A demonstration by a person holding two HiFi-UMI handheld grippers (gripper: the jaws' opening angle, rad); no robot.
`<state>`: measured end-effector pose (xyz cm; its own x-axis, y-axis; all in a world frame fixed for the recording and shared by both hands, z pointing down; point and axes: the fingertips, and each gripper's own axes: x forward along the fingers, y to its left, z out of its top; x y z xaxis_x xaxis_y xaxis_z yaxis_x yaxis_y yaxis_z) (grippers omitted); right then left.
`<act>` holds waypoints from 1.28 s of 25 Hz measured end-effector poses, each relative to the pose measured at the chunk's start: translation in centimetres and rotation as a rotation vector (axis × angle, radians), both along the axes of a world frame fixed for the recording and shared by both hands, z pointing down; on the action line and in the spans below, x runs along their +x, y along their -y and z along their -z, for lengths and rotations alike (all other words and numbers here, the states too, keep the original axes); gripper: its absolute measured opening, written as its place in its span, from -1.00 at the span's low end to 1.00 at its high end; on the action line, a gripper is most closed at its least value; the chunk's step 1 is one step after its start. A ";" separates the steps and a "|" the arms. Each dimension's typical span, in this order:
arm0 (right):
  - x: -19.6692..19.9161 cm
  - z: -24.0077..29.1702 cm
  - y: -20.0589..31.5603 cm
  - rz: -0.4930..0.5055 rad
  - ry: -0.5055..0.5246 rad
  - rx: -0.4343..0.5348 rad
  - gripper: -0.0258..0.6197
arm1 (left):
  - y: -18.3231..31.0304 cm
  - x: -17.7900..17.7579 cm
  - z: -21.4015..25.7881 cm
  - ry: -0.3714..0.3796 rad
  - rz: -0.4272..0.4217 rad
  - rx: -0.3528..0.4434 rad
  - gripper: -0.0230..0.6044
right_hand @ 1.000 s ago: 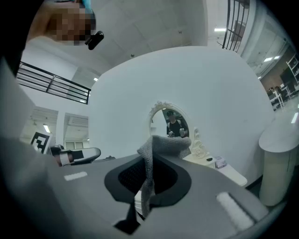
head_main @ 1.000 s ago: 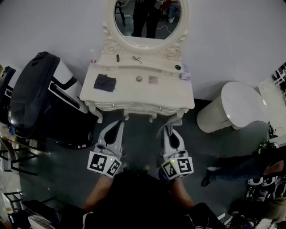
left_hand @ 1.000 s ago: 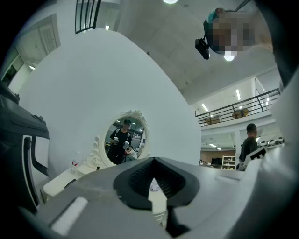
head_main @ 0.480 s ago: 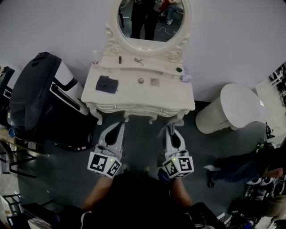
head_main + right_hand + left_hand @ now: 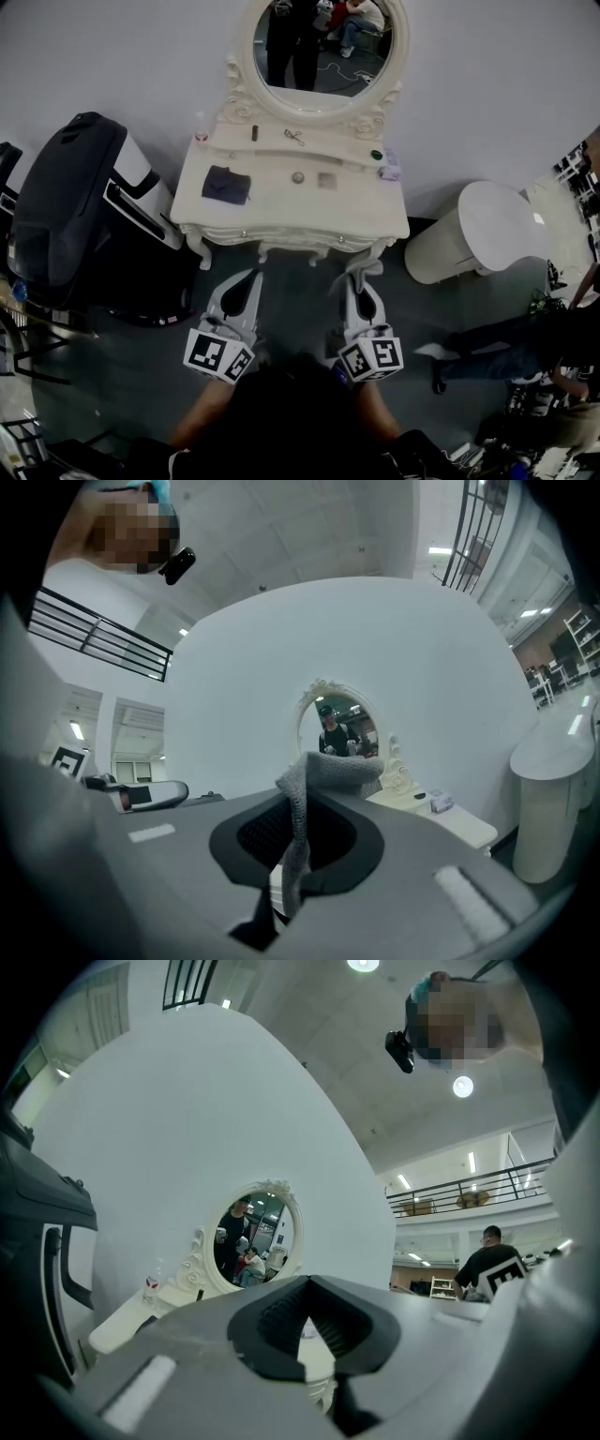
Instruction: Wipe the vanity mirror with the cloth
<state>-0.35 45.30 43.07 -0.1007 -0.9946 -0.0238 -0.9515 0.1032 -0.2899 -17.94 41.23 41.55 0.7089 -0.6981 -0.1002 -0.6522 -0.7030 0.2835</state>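
The oval vanity mirror [image 5: 319,47] stands in a white carved frame at the back of the white vanity table [image 5: 281,211]. It also shows ahead in the left gripper view as the mirror [image 5: 255,1237] and in the right gripper view as the mirror [image 5: 344,726]. My right gripper [image 5: 357,273] is shut on a grey cloth [image 5: 302,794] that sticks up between its jaws. My left gripper [image 5: 249,275] is shut with nothing in it. Both hang low in front of the table, short of its front edge. A dark folded cloth [image 5: 226,185] lies on the table's left side.
A big black and white machine [image 5: 75,211] stands left of the vanity. A white round bin [image 5: 483,230] stands to the right. A person [image 5: 511,342] is low on the floor at far right. Small items line the vanity shelf, among them a bottle [image 5: 200,133] and a small box [image 5: 390,167].
The head view has tipped up a little, so more of the mirror shows. Both grippers keep their places before the vanity. The person at the right has shifted.
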 end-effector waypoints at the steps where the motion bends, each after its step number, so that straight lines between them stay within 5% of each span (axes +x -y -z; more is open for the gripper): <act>1: -0.3 0.0 0.2 -0.001 0.001 0.002 -0.87 | 0.3 -0.2 -0.1 -0.001 -0.001 -0.001 -0.92; 14: 1.6 -1.0 4.9 -0.003 0.012 -0.001 -0.87 | 5.3 1.5 -1.1 0.010 0.002 -0.020 -0.92; 32: 12.7 -1.4 22.9 0.067 0.053 0.006 -0.87 | 22.1 13.8 -0.9 0.037 0.052 -0.030 -0.92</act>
<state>12.39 22.40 44.50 -0.1656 -0.9855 -0.0371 -0.9256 0.1683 -0.3391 -4.15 19.12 42.43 0.6742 -0.7366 -0.0531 -0.6981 -0.6592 0.2795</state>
